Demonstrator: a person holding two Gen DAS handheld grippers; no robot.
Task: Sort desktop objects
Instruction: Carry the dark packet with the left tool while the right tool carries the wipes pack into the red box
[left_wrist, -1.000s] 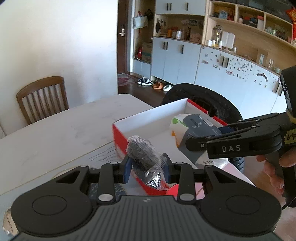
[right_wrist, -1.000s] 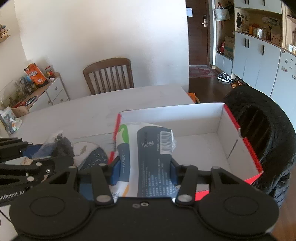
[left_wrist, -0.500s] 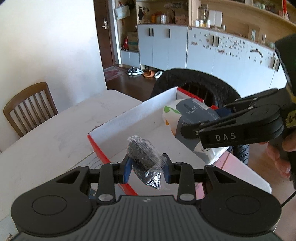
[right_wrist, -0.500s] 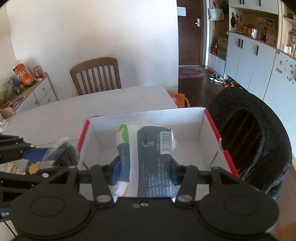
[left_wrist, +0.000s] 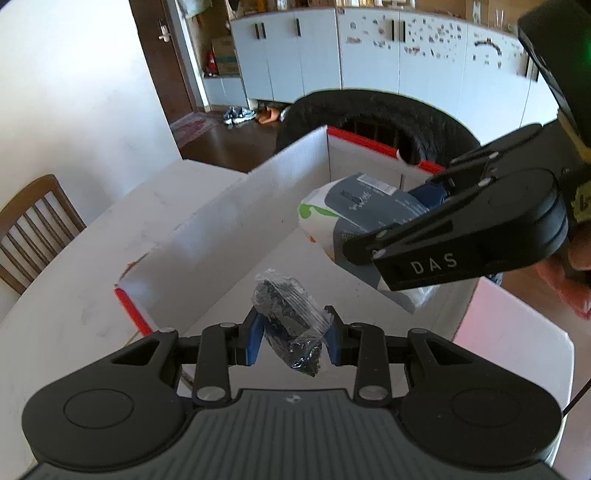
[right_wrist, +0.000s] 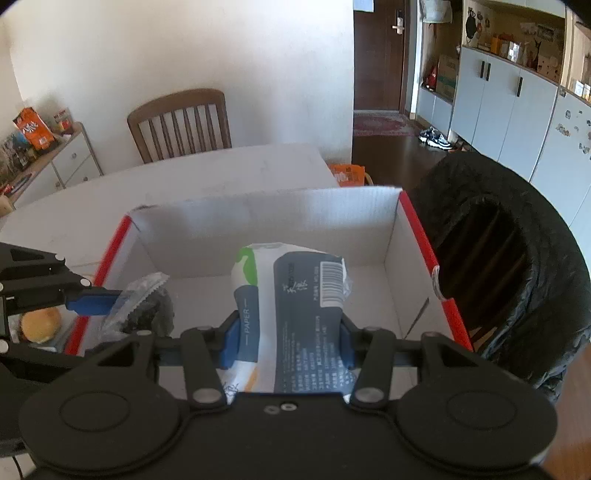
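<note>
Both loads hang over the open box (right_wrist: 207, 240), unreleased: the left gripper (left_wrist: 291, 338) jaws clamp a clear packet (left_wrist: 290, 317), the right gripper (right_wrist: 288, 343) jaws squeeze a tissue pack (right_wrist: 291, 295), dropping remains.

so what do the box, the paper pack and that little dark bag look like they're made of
Box: corrugated cardboard, matte white inside with red outer faces; fine ribbing shows on the far wall.
Paper pack: thin glossy plastic film, printed, wrinkled where the right gripper squeezes it.
Small bag: clear crinkly plastic with glints, held by the left gripper; dark contents unclear.
</note>
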